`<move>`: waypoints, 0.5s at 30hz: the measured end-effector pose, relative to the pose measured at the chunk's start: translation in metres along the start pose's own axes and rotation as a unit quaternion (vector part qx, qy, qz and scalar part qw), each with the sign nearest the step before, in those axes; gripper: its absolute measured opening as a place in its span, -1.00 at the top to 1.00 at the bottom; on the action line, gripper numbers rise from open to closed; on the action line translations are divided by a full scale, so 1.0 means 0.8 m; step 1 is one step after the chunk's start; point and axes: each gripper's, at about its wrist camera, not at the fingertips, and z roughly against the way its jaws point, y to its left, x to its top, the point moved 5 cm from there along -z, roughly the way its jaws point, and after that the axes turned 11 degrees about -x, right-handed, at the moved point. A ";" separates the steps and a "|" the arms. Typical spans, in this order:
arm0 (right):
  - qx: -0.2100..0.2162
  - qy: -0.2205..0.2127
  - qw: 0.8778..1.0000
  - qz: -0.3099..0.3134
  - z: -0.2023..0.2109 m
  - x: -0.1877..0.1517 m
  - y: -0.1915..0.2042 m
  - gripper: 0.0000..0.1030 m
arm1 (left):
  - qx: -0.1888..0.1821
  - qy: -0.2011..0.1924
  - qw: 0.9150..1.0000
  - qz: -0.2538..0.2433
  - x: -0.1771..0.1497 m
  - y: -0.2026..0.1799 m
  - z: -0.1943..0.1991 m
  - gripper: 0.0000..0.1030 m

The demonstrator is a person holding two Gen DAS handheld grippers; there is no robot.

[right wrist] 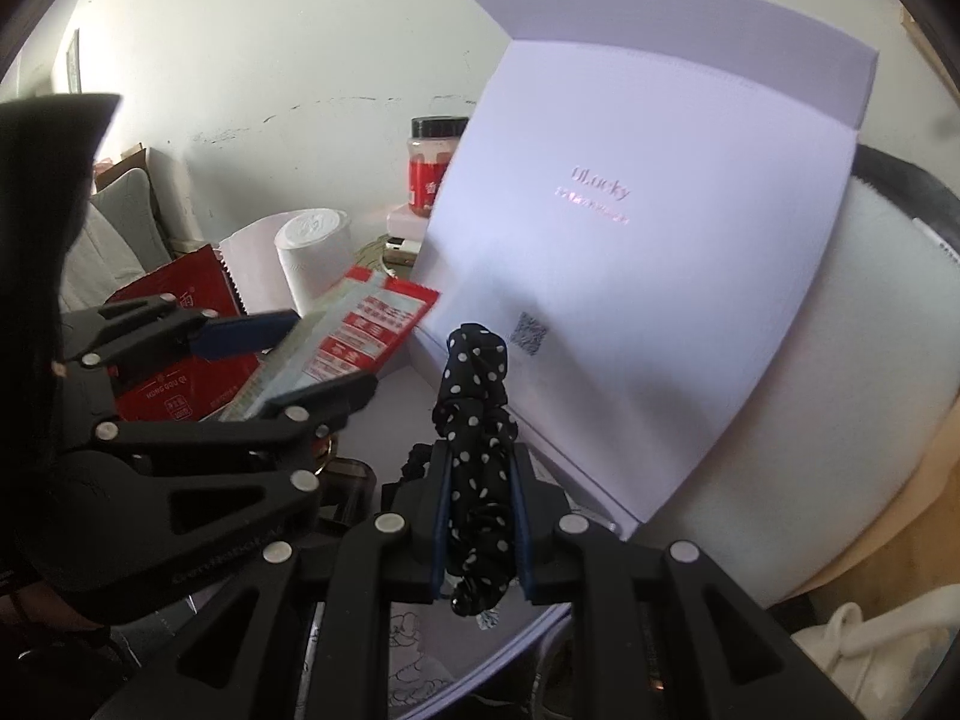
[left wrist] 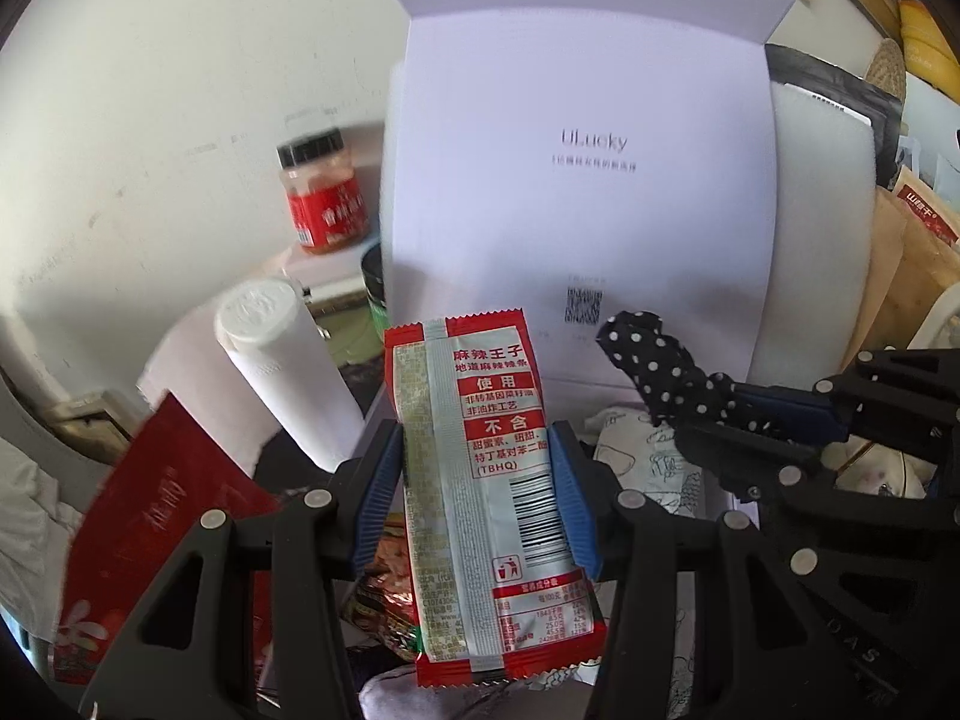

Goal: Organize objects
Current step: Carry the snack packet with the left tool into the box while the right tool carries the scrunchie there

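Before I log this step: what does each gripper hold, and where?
Left gripper: snack packet, pinched across its middle. Right gripper: polka-dot scrunchie, clamped at its lower half.

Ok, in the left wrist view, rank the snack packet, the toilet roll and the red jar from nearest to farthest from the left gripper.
1. Snack packet: clamped between the left gripper pads.
2. Toilet roll: just left, behind.
3. Red jar: far left, by the wall.

- We saw the snack packet (left wrist: pixel 474 480) in front of the open box lid (left wrist: pixel 576 192).
- The paper roll (left wrist: pixel 282 372) stood left of it, the jar (left wrist: pixel 321 198) behind.
- The dotted cloth (left wrist: pixel 666 372) was on the right.
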 end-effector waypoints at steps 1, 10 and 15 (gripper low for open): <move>0.001 0.004 1.000 -0.001 -0.003 -0.001 0.000 0.68 | 0.002 0.002 1.000 -0.001 -0.002 0.001 -0.004 0.08; -0.005 0.037 0.999 0.006 -0.032 -0.014 0.005 0.68 | 0.004 0.032 0.999 0.006 -0.018 0.013 -0.036 0.08; -0.007 0.033 0.999 0.019 -0.038 -0.017 0.013 0.68 | 0.001 0.039 0.999 0.004 -0.022 0.013 -0.047 0.08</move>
